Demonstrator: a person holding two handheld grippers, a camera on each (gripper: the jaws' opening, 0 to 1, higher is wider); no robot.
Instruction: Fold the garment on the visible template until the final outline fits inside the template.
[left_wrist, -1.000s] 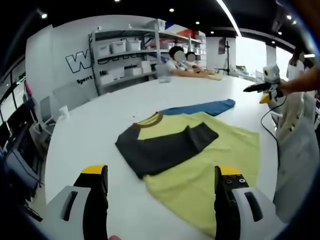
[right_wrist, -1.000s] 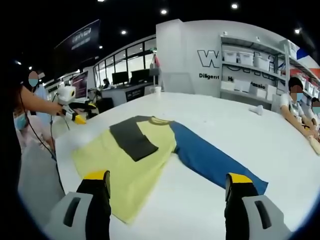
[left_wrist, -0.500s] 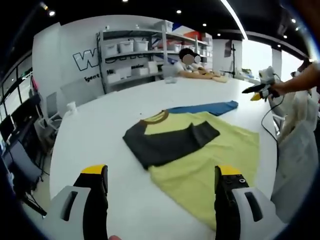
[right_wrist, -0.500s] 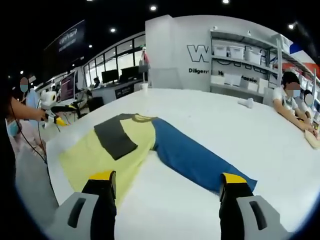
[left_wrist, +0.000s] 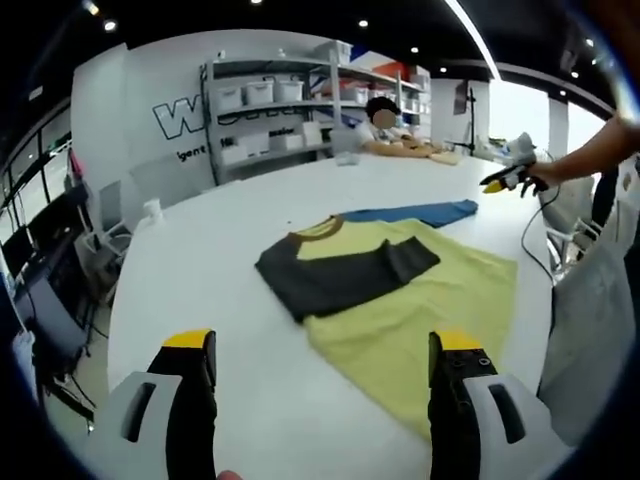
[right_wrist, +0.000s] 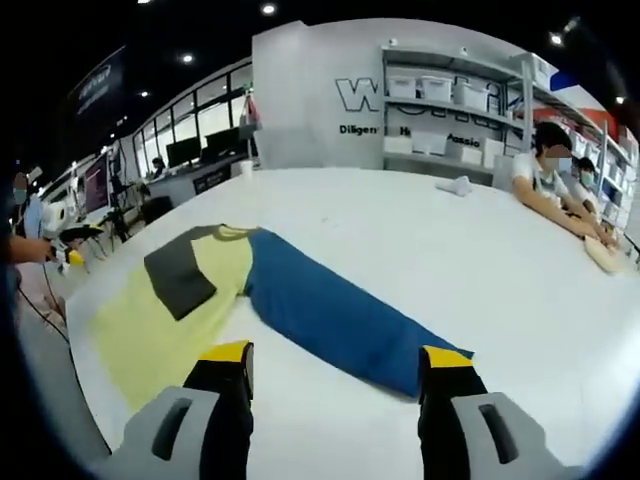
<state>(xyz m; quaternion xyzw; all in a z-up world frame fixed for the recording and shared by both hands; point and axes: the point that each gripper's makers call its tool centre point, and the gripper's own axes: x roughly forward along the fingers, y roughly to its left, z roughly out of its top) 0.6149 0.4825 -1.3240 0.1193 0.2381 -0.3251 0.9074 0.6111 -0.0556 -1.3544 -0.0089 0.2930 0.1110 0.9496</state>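
Right gripper (right_wrist: 335, 365): jaws spread wide, nothing between them, held above the table (right_wrist: 480, 260), not touching cloth.
Blue sleeve (right_wrist: 330, 310): straight ahead at 12 o'clock in the right gripper view, cuff end nearest, just beyond the jaw tips and between them.
Sleeve axis: runs from cuff near 1 o'clock back toward the collar at 11 o'clock; lies flat, stretched out away from the body of the shirt (right_wrist: 165, 315).
Dark sleeve (right_wrist: 180, 275): already folded across the yellow chest, at 10 o'clock from the right gripper.
Left gripper (left_wrist: 320, 375): jaws spread wide, empty, above the table on the opposite side of the shirt.
Shirt from left gripper: yellow hem at 1 o'clock just past the right-hand jaw; dark sleeve (left_wrist: 340, 275) at 12 o'clock; blue sleeve (left_wrist: 415, 212) beyond it, farthest away at 1 o'clock.
Nearer gripper: right, by judgement; blue cuff lies close under its jaws, well apart from the left gripper.
Coming move, judged: drop onto the cuff, pinch, carry it along the sleeve axis toward 11 o'clock and over the yellow body.
Template: no outline made out on the white table; cannot tell its bounds.
Far background: shelves (left_wrist: 275, 110) and a seated person (right_wrist: 545, 185) at the far edge, well apart from the shirt.
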